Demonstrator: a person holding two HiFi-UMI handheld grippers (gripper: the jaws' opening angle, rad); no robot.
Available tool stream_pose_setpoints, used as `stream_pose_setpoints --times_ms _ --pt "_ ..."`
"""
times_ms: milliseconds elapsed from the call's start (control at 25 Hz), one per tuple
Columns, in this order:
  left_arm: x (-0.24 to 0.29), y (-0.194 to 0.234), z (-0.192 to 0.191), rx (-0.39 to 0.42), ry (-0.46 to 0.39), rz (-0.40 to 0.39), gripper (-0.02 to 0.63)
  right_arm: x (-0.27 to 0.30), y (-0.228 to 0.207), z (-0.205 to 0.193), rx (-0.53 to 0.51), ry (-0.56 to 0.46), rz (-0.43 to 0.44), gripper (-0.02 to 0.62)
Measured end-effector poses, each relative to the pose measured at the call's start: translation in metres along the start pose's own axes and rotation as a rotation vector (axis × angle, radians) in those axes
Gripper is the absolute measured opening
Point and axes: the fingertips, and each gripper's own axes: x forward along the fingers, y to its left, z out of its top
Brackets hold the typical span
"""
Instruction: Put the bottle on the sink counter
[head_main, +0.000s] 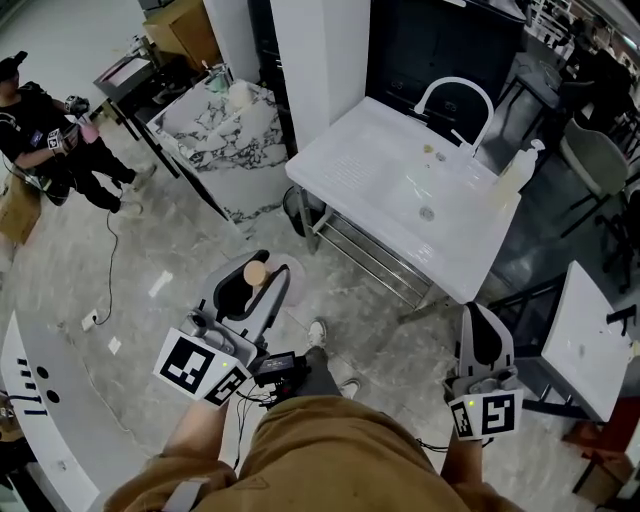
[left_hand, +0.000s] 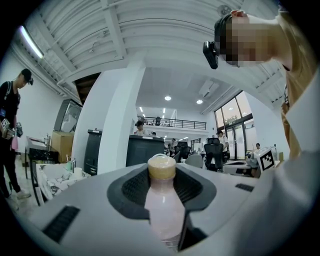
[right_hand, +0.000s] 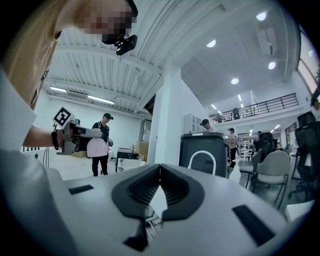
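Observation:
A pink bottle (left_hand: 162, 207) with a tan cap stands upright between the jaws of my left gripper (left_hand: 162, 169), which is shut on it. In the head view the bottle (head_main: 256, 272) and left gripper (head_main: 264, 268) hover over the floor, short and left of the white sink counter (head_main: 375, 165). A curved white faucet (head_main: 455, 92) stands at the counter's far edge. My right gripper (head_main: 480, 312) hangs near the counter's front right corner. Its tips (right_hand: 160, 167) meet with nothing between them. The right gripper view also shows the faucet (right_hand: 202, 161) ahead and the bottle (right_hand: 97, 147) at the left.
A pale dispenser bottle (head_main: 520, 168) stands at the counter's right end. A marble-patterned table (head_main: 230, 135) sits to the left, with a person (head_main: 45, 140) beyond it. A small white table (head_main: 590, 345) is at the right, and office chairs (right_hand: 272, 170) are nearby.

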Motion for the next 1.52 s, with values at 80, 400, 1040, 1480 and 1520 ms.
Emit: stream_pose_setpoints --times_ms 80,400,1040,1480,1520 --pt "0.009 0.007 -0.002 -0.001 -0.003 -0.003 0.13 0.008 -0.002 -0.002 -0.004 0.003 0.0 0.005" --pt "0.065 0.051 -0.007 0.001 0.005 -0.063 0.13 0.072 -0.015 -0.001 -0.006 0.009 -0.017 0.005" --pt "0.199 0.138 0.004 0.024 0.004 -0.248 0.13 0.207 -0.05 0.016 -0.028 0.043 -0.107 0.005" --pt "0.24 0.145 -0.003 -0.018 0.014 -0.222 0.13 0.236 -0.081 0.009 -0.001 0.041 -0.088 0.005" --pt "0.244 0.144 -0.003 -0.019 0.012 -0.215 0.13 0.239 -0.086 0.009 -0.002 0.038 -0.08 0.005"
